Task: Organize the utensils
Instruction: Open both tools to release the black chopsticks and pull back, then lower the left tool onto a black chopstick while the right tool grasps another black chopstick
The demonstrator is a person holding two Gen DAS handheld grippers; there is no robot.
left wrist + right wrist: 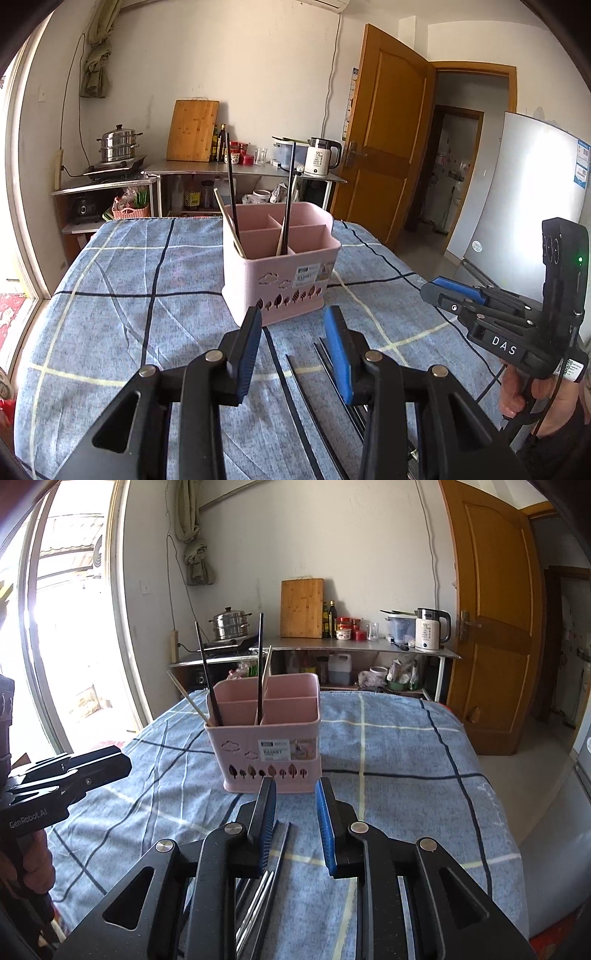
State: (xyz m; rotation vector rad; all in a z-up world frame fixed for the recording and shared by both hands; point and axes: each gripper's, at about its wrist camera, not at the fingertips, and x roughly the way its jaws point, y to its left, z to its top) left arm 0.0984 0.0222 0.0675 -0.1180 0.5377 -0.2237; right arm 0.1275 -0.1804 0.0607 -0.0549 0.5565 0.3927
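While both tongs [293, 325] [295, 795] gape empty, the pink basket [280, 275] holds leaning chopsticks [232, 184].

"DAS" is printed in white on the right tongs [439, 286], as seen from the left wrist view. "GenRobot.AI" can be read on the left tongs [123, 766] from the right wrist view. "BASKET" is shown on the sticker of the pink holder [263, 734]. "55" is displayed on the white kettle [430, 629] at the far right. Smaller print can't be made out.
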